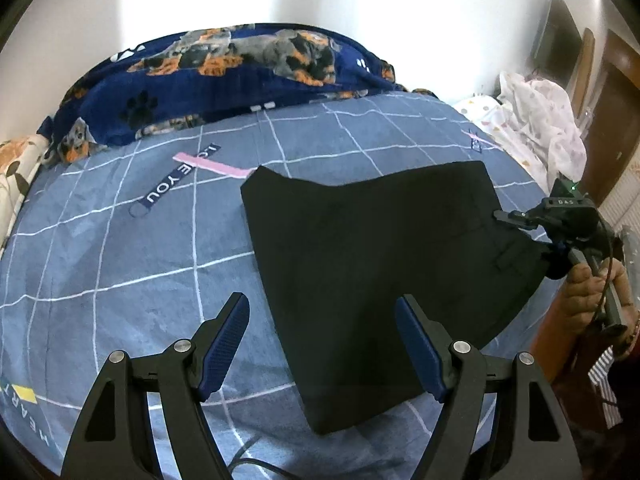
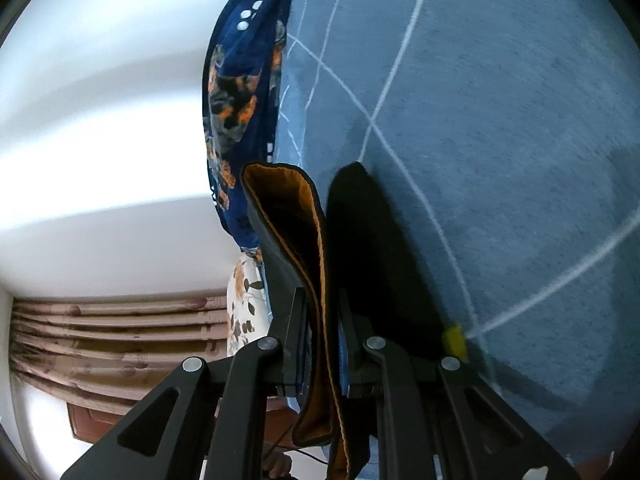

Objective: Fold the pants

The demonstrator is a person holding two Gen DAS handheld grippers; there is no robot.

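While clamped on cloth, right jaws: closed tight on the waist edge of the pants, black outside, orange-brown lining showing between the pads.
Right gripper: turned on its side in its own view, bed running up the right of the picture; seen from the left wrist camera at the right edge of the garment, handle held in a hand.
Left jaws: spread wide, nothing between them, blue ribbed pads facing each other.
Left gripper: hovering over the near edge of the pants, pointed down at the bed, touching no cloth.
Pants position: folded into a broad black panel, lying flat on the bedsheet, right side lifted where gripped.
Bedsheet: blue-grey with thin white grid lines, a pink strip and a dark printed band just beyond the far left corner of the pants.
Blanket: navy with dog and paw print, bunched along the far side of the bed, well apart from the pants.
White cloth: crumpled at the far right, by the wall.
Curtain: pinkish brown, only in the right wrist view.
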